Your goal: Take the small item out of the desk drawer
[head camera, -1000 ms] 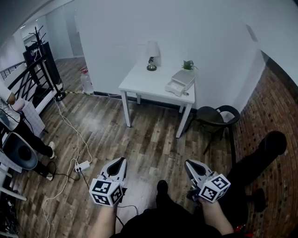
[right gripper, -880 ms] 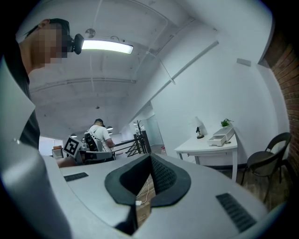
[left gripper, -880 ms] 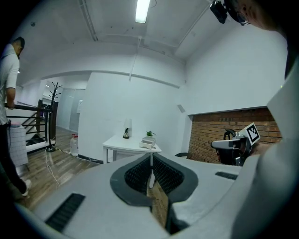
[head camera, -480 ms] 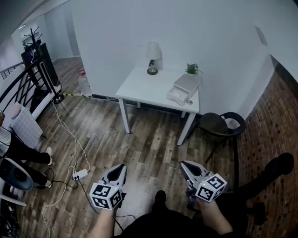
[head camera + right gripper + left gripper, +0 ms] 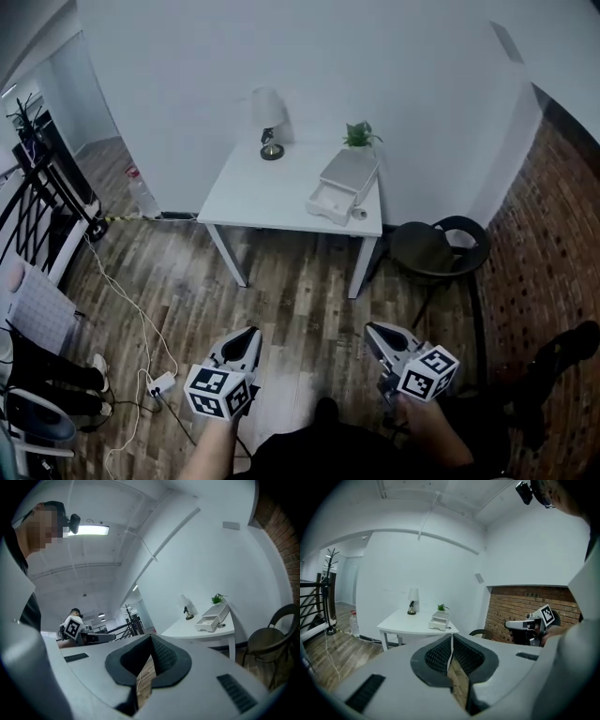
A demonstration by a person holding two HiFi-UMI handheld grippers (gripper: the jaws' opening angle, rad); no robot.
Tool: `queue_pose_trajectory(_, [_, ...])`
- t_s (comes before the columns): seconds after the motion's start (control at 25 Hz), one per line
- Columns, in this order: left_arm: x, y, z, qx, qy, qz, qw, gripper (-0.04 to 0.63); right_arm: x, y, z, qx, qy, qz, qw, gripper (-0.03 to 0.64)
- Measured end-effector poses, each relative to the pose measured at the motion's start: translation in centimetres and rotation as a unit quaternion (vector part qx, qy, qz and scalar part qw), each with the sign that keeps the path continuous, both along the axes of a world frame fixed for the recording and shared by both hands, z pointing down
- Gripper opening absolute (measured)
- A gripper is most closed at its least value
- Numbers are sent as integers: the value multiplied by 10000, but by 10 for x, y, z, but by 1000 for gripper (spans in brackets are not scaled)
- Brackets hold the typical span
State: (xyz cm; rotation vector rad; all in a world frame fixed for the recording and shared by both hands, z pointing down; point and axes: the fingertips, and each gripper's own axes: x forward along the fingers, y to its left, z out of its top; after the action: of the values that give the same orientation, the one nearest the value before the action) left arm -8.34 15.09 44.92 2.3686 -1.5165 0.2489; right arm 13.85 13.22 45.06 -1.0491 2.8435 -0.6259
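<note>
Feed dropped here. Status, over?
Left gripper, right gripper shut, empty, short of the table. Desk drawer on it, pulled open. Chair stands beside, off the path.

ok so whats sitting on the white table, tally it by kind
lamp: 1
potted plant: 1
drawer unit: 1
small white object beside the drawer unit: 1
total: 4

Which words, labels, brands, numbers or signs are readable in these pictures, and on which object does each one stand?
No text can be read in any view.
The left gripper and the right gripper: their cubes bear black-and-white square markers, patterns only, no letters or digits.
The bottle by the wall: label too small to read.
The drawer unit on the white table: no print visible.
</note>
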Motion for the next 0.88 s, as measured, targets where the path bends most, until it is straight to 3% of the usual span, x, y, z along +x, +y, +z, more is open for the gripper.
queue_pose_trajectory(0.2, [25,-42,-9,216,-199,279,9992,21,18,-31,3,-10,133,186,9997,-3])
queue_pose_trajectory(0.48, [35,-93,12,158,88,484,9987,21,31,-58,26,-317,306,434,9981,-3])
queue_pose_trajectory(0.76, [6,-195,46,-55,521,501,9974,21,13,-148,27,-353,484,619,9963,-3])
queue_pose_trajectory(0.88, [-12,-253,37,76,500,609,9969,21,-4,-207,26,-391,506,712,9954,-3])
